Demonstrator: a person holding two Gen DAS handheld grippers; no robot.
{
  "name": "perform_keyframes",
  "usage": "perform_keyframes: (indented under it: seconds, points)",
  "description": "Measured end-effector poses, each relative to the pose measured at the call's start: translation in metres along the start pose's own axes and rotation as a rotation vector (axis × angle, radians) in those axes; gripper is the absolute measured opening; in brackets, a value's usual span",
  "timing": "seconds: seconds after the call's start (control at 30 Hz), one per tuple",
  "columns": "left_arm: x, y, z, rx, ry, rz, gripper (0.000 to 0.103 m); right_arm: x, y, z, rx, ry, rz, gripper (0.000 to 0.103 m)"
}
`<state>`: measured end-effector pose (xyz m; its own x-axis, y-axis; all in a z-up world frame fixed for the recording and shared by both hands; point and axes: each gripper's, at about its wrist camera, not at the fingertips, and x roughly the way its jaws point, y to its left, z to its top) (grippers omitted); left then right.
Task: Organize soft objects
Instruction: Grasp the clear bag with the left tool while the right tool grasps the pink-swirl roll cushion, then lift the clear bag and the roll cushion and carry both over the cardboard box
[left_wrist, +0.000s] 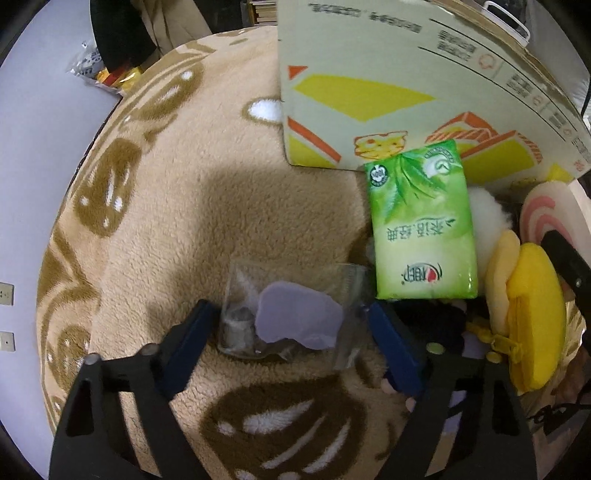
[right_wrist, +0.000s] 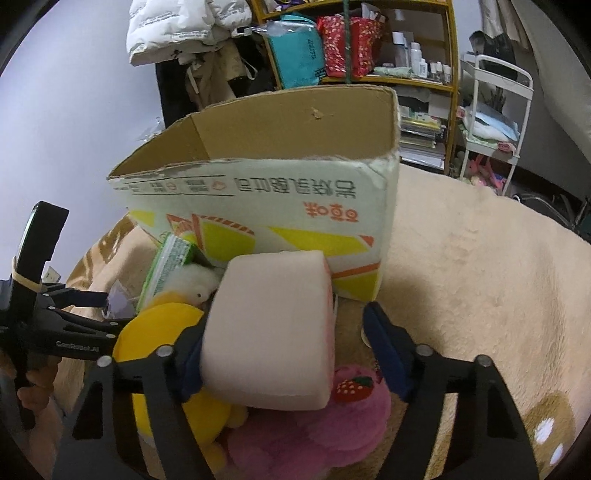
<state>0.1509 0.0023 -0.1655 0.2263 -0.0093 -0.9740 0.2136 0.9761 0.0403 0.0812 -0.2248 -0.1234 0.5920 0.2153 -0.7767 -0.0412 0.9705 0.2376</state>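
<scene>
My left gripper (left_wrist: 291, 314) is open, its blue fingers on either side of a clear plastic bag (left_wrist: 288, 314) holding a lilac soft piece, lying on the beige blanket (left_wrist: 221, 203). A green tissue pack (left_wrist: 423, 221) leans against the cardboard box (left_wrist: 388, 92). Yellow plush (left_wrist: 528, 314) and a pink-striped plush (left_wrist: 543, 214) lie right of it. In the right wrist view my right gripper (right_wrist: 284, 332) is open around a pale pink foam block (right_wrist: 269, 328); the left finger touches it, the right stands apart. A pink strawberry plush (right_wrist: 314, 435) and yellow plush (right_wrist: 159, 332) lie below, before the open box (right_wrist: 277, 206).
The left gripper's body (right_wrist: 48, 325) shows at the left of the right wrist view. A shelf (right_wrist: 362, 48) and a white cart (right_wrist: 495, 122) stand behind the box. Snack packets (left_wrist: 107, 70) lie at the blanket's far left edge.
</scene>
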Motion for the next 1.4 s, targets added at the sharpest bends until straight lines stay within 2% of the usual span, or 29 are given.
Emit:
perform_keyframes:
  seconds: [0.13, 0.3, 0.4, 0.43, 0.47, 0.57, 0.67, 1.03, 1.23, 1.4]
  points:
    - [-0.001, -0.004, -0.002, 0.016, 0.006, 0.001, 0.072, -0.001, 0.004, 0.001, -0.007, -0.002, 0.013, 0.061]
    - [-0.003, -0.007, -0.003, 0.015, 0.006, -0.012, 0.062, -0.002, 0.009, -0.001, -0.018, -0.004, -0.002, 0.055]
    - [-0.007, -0.007, -0.004, 0.018, -0.001, -0.025, 0.053, -0.003, 0.009, -0.001, -0.017, -0.005, -0.009, 0.051]
    - [-0.009, -0.009, -0.005, 0.016, -0.003, -0.033, 0.043, -0.003, 0.008, -0.002, -0.017, -0.005, -0.011, 0.051]
    - [-0.011, -0.008, -0.005, 0.011, -0.008, -0.057, 0.037, -0.004, 0.009, -0.002, -0.017, -0.005, -0.014, 0.051]
    - [-0.017, -0.009, -0.008, -0.003, -0.014, -0.102, 0.022, -0.006, 0.009, -0.003, -0.011, -0.005, -0.022, 0.050]
    - [-0.025, -0.013, -0.013, 0.008, -0.034, -0.110, 0.013, -0.009, 0.010, -0.004, -0.005, -0.007, -0.032, 0.050]
    - [-0.058, -0.022, -0.025, 0.002, -0.146, -0.073, 0.011, -0.023, 0.012, -0.008, 0.003, -0.035, -0.067, 0.051]
    - [-0.084, -0.026, -0.039, 0.022, -0.216, -0.040, 0.011, -0.034, 0.017, -0.008, 0.019, -0.052, -0.055, 0.051]
    - [-0.102, -0.021, -0.045, 0.002, -0.285, -0.030, 0.011, -0.052, 0.020, -0.006, 0.022, -0.094, -0.052, 0.051]
